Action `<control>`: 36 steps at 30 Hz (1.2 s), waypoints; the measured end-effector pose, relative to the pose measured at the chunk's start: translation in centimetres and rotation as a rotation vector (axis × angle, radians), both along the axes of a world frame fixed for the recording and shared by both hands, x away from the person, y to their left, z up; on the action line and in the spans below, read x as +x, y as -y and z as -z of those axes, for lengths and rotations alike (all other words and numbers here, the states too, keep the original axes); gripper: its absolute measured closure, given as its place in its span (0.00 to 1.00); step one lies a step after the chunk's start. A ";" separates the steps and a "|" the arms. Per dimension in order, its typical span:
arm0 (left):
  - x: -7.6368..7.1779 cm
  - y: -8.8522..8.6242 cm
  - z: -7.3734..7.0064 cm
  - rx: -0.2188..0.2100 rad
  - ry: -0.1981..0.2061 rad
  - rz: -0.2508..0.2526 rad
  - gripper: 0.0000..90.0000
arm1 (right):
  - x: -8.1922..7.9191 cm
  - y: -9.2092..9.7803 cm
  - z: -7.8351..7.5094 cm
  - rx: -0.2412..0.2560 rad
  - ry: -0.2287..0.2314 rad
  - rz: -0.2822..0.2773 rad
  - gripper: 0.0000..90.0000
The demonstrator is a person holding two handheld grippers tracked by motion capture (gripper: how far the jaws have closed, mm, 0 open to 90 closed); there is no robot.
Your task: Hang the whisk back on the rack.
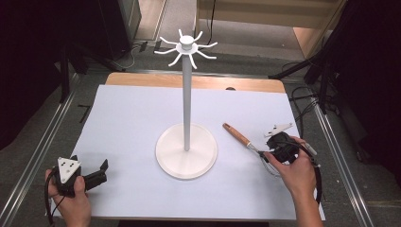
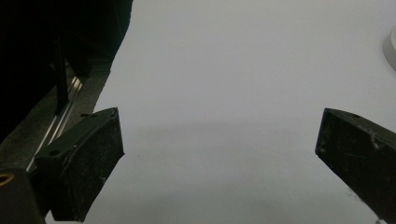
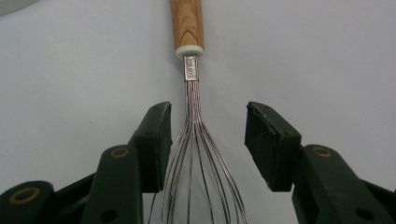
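A white surface carries a white hook stand at its middle in the high view, where a wooden-handled whisk lies ahead of the right gripper. In the left gripper view, the left gripper spreads its jaws wide over bare white. In the right gripper view, parted jaws straddle the whisk's wires, the left jaw just beside them, handle beyond.

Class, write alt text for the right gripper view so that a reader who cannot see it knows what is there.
A whisk with a wooden handle lies on a white table, its wire loops between the open black jaws of the right gripper. The left jaw sits right against the wires; the right jaw stands apart from them.
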State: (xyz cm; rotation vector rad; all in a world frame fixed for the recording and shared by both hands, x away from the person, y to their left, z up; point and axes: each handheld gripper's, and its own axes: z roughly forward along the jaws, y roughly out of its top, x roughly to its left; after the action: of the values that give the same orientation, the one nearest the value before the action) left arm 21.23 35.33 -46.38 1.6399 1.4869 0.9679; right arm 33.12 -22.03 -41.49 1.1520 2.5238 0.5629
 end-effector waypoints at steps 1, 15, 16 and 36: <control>0.0 0.0 0.0 0.000 0.000 0.000 0.02 | 0.0 0.0 0.0 0.000 0.000 0.000 0.58; 0.0 0.0 0.0 -0.006 0.003 -0.001 0.02 | 1.5 -1.8 -0.2 -0.024 -0.017 -0.023 0.61; 0.0 0.0 0.0 -0.006 0.003 0.000 0.02 | 1.6 -1.9 -0.2 -0.026 -0.017 -0.019 0.61; 0.0 -0.1 0.0 -0.008 0.003 0.001 0.02 | 3.7 -3.9 0.5 -0.044 -0.086 -0.043 0.64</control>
State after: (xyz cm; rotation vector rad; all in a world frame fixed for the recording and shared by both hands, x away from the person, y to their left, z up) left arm 21.25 35.40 -46.39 1.6327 1.4859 0.9615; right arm 36.79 -18.16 -41.97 1.1318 2.6256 0.4760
